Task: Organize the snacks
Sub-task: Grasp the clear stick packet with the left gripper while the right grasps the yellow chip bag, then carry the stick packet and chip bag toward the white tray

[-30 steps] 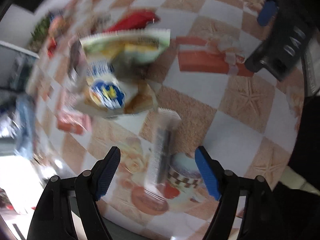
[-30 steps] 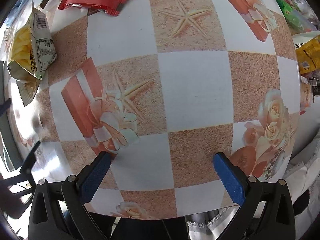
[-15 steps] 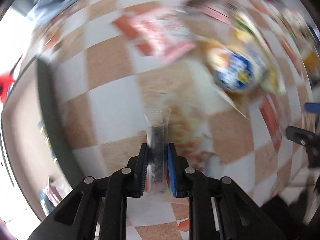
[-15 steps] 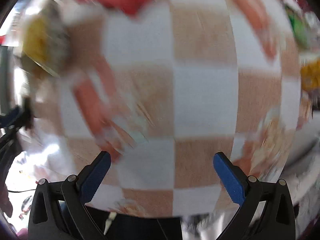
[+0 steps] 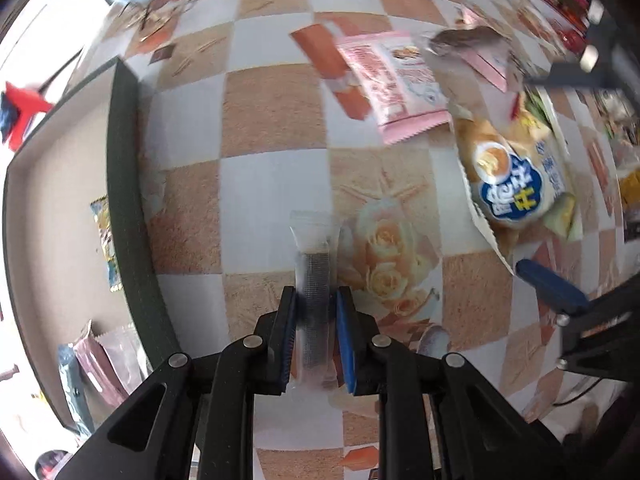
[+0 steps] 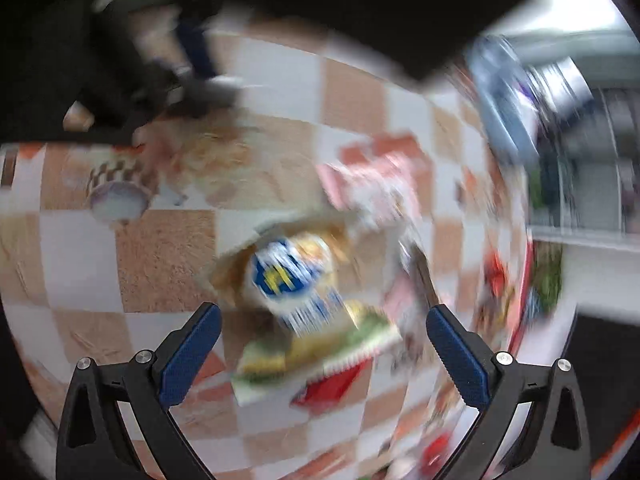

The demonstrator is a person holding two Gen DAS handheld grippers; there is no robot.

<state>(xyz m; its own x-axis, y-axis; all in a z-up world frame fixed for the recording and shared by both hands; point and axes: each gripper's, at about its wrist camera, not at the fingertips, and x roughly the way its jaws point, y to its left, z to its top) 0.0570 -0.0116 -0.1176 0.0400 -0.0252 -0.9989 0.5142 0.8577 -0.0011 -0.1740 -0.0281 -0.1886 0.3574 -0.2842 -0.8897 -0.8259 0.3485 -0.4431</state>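
My left gripper is shut on a slim clear sachet with a dark stick inside, held above the checkered tablecloth. A chip bag with a blue and yellow logo lies to the right, a pink snack pack beyond it. A dark-rimmed tray at the left holds several packets. My right gripper is open and empty, with the same chip bag between and just beyond its fingers; this view is blurred. The pink pack lies beyond it.
The right gripper's blue finger shows at the right edge of the left wrist view. More snack packets crowd the far right of the table. A red pack lies under the chip bag's near end.
My left gripper closed on the sachet and swung left toward the tray. My right gripper turned from open table to over the chip bag, still open.
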